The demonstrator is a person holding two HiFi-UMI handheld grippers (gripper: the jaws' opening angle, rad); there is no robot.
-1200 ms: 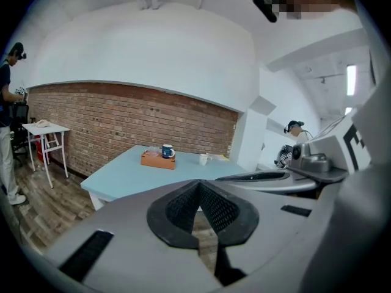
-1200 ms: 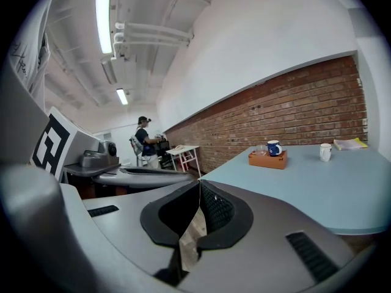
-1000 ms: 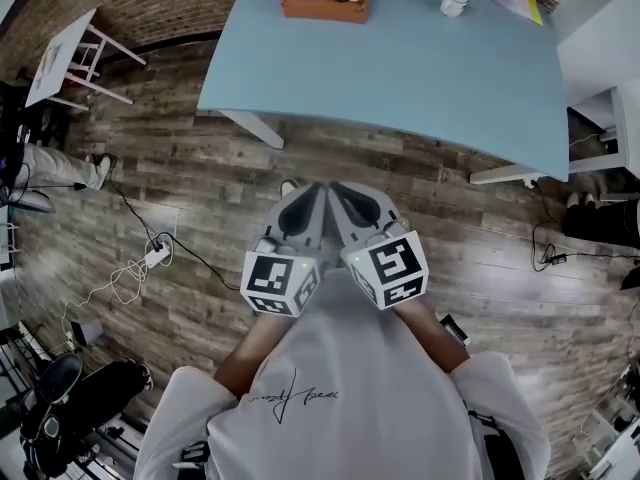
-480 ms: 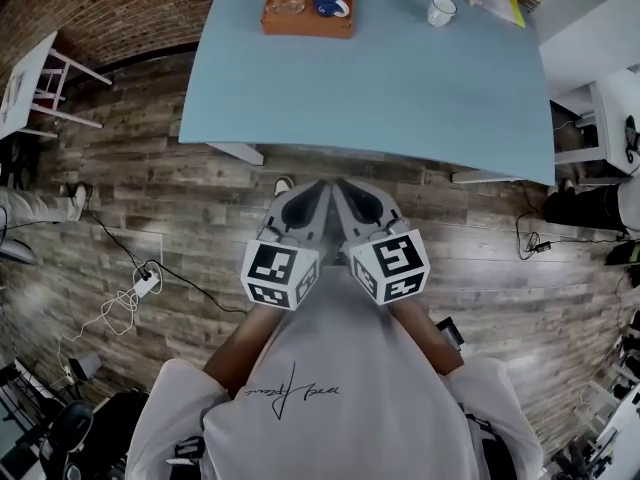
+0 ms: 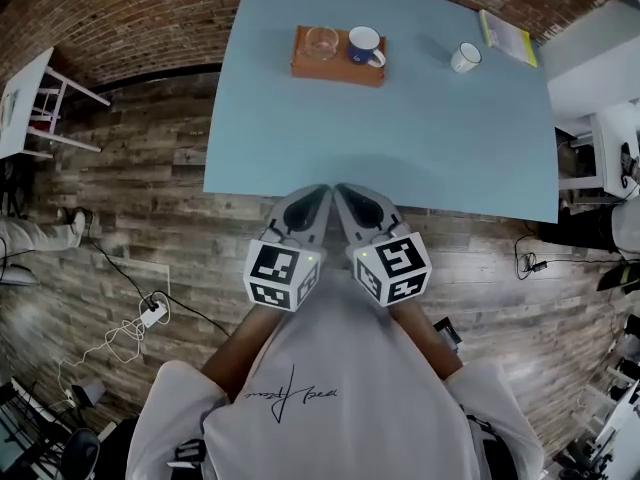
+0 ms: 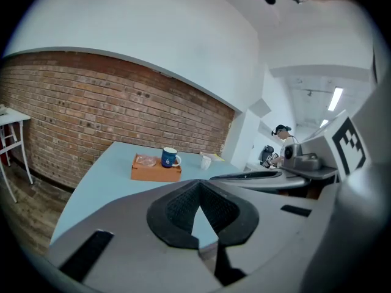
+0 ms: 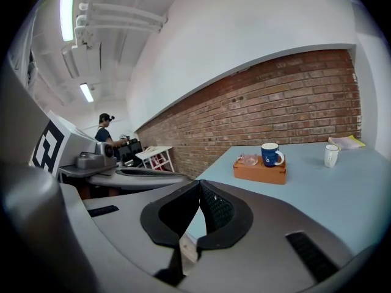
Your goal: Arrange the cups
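Note:
On the light blue table [image 5: 400,138] an orange tray [image 5: 340,58] stands at the far side. It holds a clear glass cup [image 5: 321,41] and a blue mug [image 5: 366,45]. A white cup [image 5: 465,57] stands alone on the table to the right. My left gripper [image 5: 322,191] and right gripper [image 5: 342,190] are side by side at the table's near edge, both shut and empty, well short of the cups. The tray [image 6: 156,168], blue mug [image 6: 170,157] and white cup [image 6: 206,162] show in the left gripper view. The right gripper view shows the blue mug [image 7: 270,154] and white cup [image 7: 331,155].
A yellow-edged booklet [image 5: 507,36] lies at the table's far right corner. A white side table [image 5: 30,98] stands left, over wooden floor with cables [image 5: 140,313]. White furniture [image 5: 600,78] stands right of the table. A person [image 6: 282,140] works at the back of the room.
Both grippers have moved forward together, from over the floor up to the table's near edge. The table and cups now lie closer in the head view. Jaws stayed shut.

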